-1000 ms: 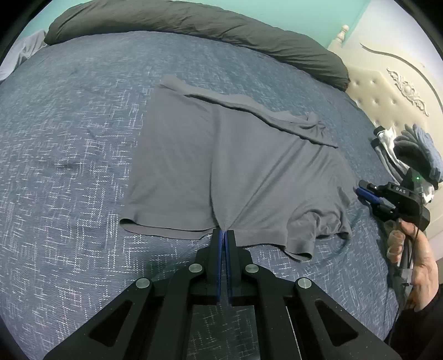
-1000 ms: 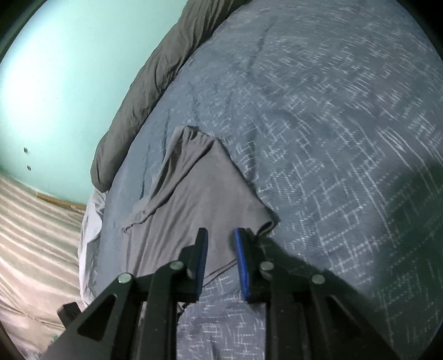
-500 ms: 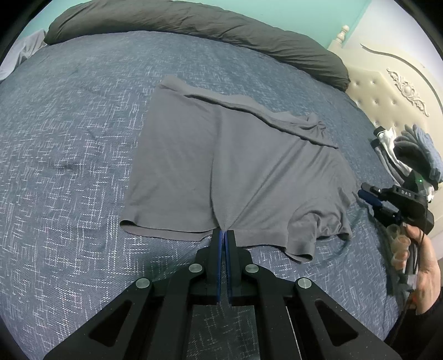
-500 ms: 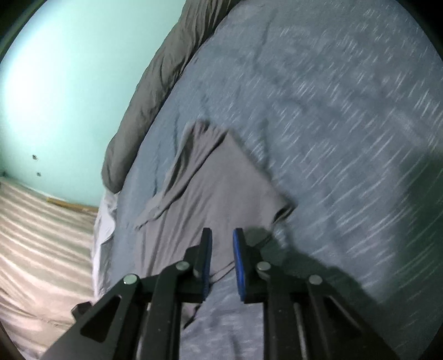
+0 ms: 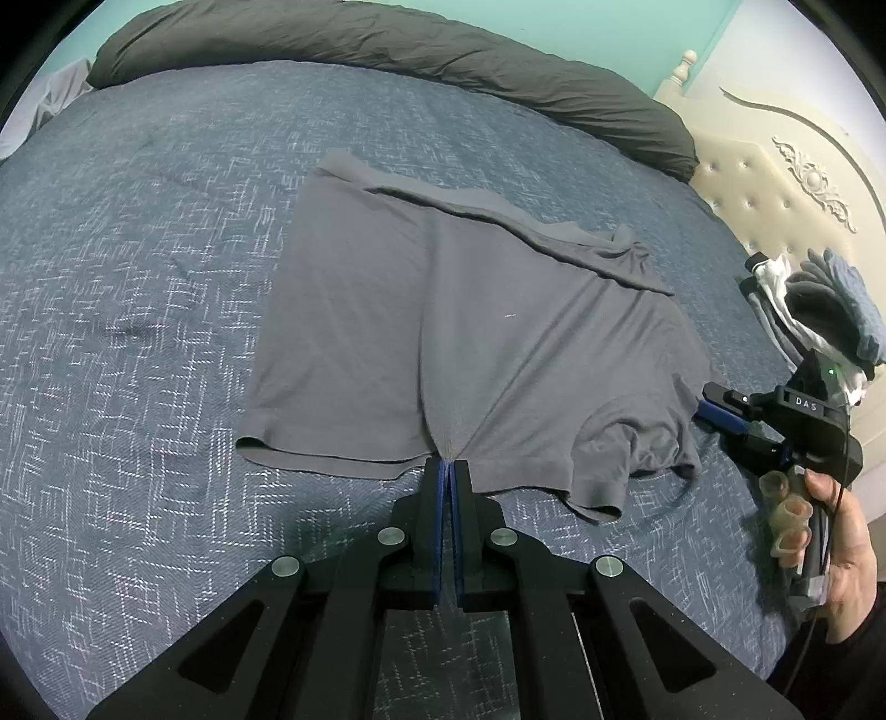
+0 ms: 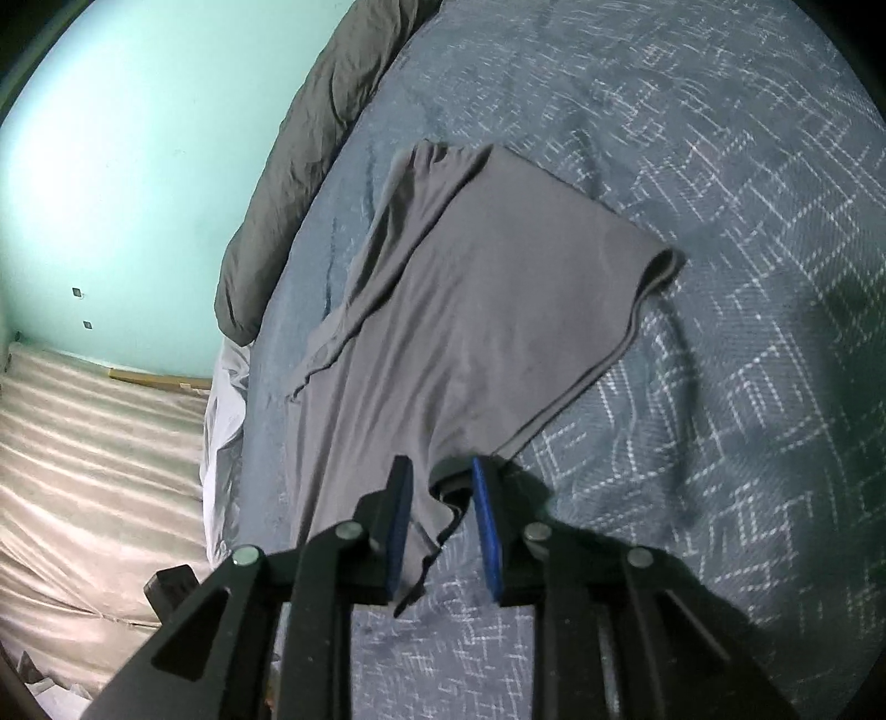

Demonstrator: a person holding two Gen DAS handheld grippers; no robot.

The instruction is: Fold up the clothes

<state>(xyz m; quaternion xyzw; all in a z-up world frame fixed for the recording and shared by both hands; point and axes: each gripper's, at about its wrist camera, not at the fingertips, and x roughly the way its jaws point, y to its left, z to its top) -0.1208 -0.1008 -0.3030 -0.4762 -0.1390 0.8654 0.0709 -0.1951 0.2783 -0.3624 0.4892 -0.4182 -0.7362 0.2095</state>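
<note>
Grey shorts [image 5: 470,332] lie spread flat on the blue patterned bedspread [image 5: 138,277], waistband at the far side. My left gripper [image 5: 446,465] is shut on the near hem at the crotch, where creases fan out from the pinch. My right gripper [image 5: 714,412], held by a hand [image 5: 847,543], sits at the rumpled right leg. In the right wrist view, the shorts [image 6: 487,310] stretch away, and a folded corner of the leg hem lies between the jaws of the right gripper [image 6: 440,471]. Those jaws are opening, with a gap at each blue pad.
A dark grey rolled duvet [image 5: 387,39] runs along the far edge of the bed. A cream tufted headboard [image 5: 775,183] stands at the right, with a pile of clothes [image 5: 819,310] in front of it. Teal wall [image 6: 111,138] and light floor [image 6: 83,471] lie beyond the bed.
The right gripper has moved in toward the shorts, so the leg hem now lies between its jaws, which narrowed and then widened. The left gripper and its pinch have not moved.
</note>
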